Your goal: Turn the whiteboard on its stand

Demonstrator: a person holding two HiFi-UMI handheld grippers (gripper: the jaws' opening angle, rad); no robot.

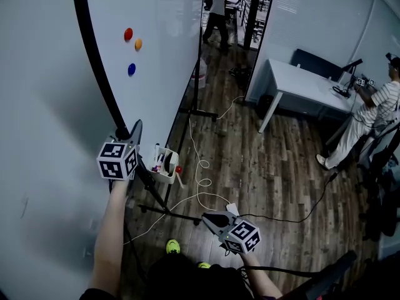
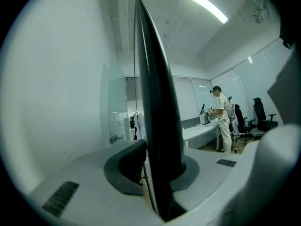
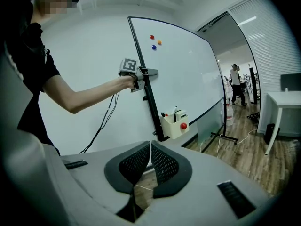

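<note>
Right claw (image 1: pixel 206 219) closed, empty; left claw (image 1: pixel 135 129) clamps whiteboard (image 1: pixel 159 36).

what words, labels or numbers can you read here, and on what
No readable text in any view.
whiteboard: blank, only three coloured magnets.
square-marker cubes: black-and-white patterns, no letters.
white holder: contents too small to read.
</note>
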